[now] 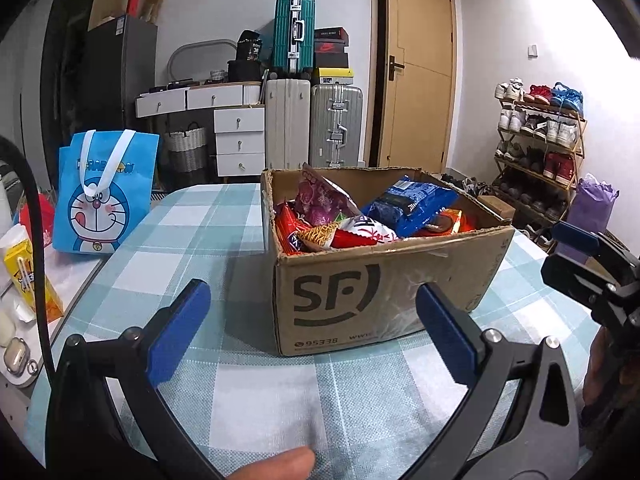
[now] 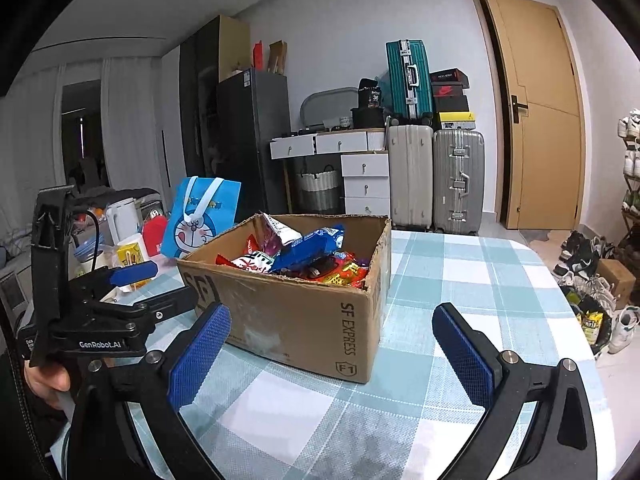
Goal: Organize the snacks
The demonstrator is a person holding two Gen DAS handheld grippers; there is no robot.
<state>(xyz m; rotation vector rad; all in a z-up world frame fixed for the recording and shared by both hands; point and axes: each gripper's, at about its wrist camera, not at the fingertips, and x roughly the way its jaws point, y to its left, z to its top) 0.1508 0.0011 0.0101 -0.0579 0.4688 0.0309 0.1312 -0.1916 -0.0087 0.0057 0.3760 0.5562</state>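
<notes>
- Gaping wide, the left gripper [image 1: 312, 328] holds its two blue-padded fingers [image 1: 180, 332] well apart with nothing between them, low over the table [image 1: 180, 240] covered in a teal-and-white checked cloth, just short of the near face of the box.
- The right gripper [image 2: 332, 360] is spread the same way, its blue textured fingers [image 2: 200, 356] empty and aimed at the box's near corner.
- The brown corrugated cardboard box with black courier print [image 1: 360, 288] stands open-topped on the table, and the snacks lie heaped inside it: a blue foil biscuit packet [image 1: 408, 204] on top, a purple-pink bag [image 1: 320, 196] propped against the back wall, and red and orange wrappers [image 1: 292, 228] below.
- No snack shows on the checked cloth around the box in either view.
- As a judgement, this fits two stages: packets gathered into the box as the sorted result, or a loose heap waiting to be taken out and arranged. The jumble leans neither way for certain.
- Both grippers are held level and side by side, each pointing forward at the box; a fingertip of the person's left hand [image 1: 276, 466] shows at the bottom edge of the left view.
- Off the table's left side stand a blue cartoon-cat tote bag [image 1: 104, 192] and a yellow carton [image 1: 32, 276], apart from the box.
</notes>
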